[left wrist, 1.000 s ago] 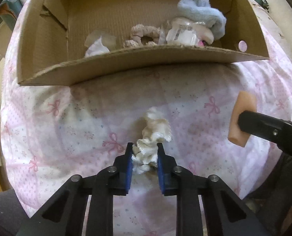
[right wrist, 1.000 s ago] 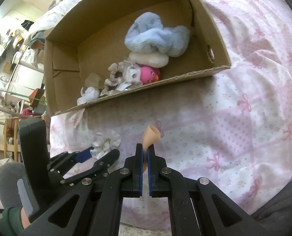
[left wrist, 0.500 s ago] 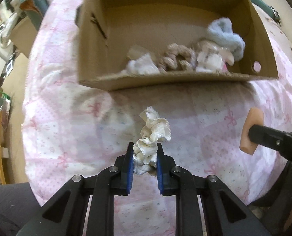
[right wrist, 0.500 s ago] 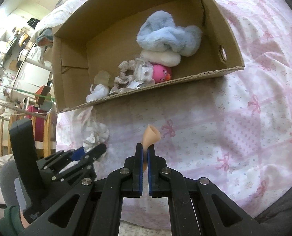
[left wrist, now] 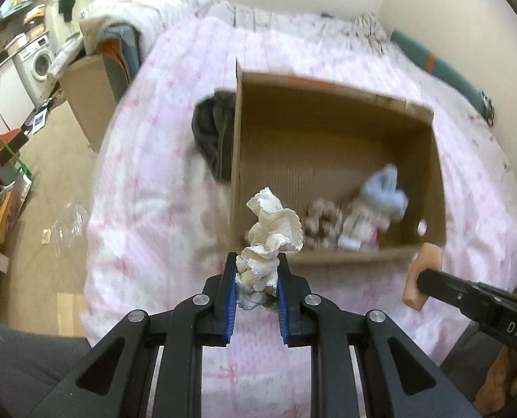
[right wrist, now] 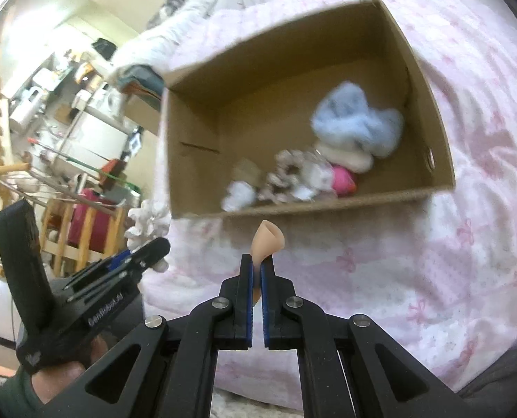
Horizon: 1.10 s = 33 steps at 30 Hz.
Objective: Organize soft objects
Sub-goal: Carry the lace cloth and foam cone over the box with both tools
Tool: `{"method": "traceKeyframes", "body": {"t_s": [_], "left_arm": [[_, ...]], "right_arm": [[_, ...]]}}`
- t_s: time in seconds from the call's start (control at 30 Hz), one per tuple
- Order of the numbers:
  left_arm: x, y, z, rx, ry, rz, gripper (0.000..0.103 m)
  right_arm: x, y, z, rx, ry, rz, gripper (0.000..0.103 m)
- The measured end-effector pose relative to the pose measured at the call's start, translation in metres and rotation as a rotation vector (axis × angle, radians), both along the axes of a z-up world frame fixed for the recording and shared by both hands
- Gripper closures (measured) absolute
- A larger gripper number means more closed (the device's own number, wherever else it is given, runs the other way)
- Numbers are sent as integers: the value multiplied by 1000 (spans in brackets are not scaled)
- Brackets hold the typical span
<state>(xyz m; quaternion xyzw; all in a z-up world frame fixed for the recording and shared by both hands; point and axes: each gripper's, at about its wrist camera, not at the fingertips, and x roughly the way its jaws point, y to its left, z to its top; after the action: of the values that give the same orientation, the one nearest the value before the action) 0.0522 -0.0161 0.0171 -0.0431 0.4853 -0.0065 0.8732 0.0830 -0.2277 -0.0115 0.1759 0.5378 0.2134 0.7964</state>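
A cream frilly scrunchie (left wrist: pixel 270 233), a peach sponge (right wrist: pixel 267 240), a brown cardboard box (left wrist: pixel 331 111), and pink bow-patterned bedding (right wrist: pixel 467 244).

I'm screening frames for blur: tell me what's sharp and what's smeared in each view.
Left wrist view: the left gripper and its white scrunchie are sharp; the box and bedspread are motion-smeared. Right wrist view: the right gripper and its tan sponge are crisp; the box contents are blurred, edges fisheye-bent.

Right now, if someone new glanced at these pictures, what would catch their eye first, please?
Probably the frilly white scrunchie clamped in the left gripper, held up in front of the open cardboard box on the pink bedspread. Next, the peach sponge pinched in the right gripper, then the fluffy blue cloth inside the box.
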Motion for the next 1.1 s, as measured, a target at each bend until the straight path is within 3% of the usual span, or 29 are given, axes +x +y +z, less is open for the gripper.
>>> {"method": "traceKeyframes", "body": {"t_s": [0.23, 0.37, 0.5, 0.67, 0.83, 1.1], "left_arm": [[29, 7, 25, 2, -54, -16, 85], [38, 8, 21, 6, -43, -24, 85], [49, 3, 8, 2, -9, -37, 85], [70, -7, -9, 3, 29, -39, 85], [87, -14, -22, -31, 62, -47, 85], [101, -33, -44, -5, 107, -80, 85]], "right_arm": [[24, -10, 37, 6, -123, -9, 97], [44, -25, 42, -37, -181, -35, 97], [63, -45, 23, -75, -159, -78, 97], [77, -67, -4, -97, -62, -164, 97], [80, -72, -19, -109, 7, -154, 97], [84, -58, -34, -134, 69, -120, 97]]}}
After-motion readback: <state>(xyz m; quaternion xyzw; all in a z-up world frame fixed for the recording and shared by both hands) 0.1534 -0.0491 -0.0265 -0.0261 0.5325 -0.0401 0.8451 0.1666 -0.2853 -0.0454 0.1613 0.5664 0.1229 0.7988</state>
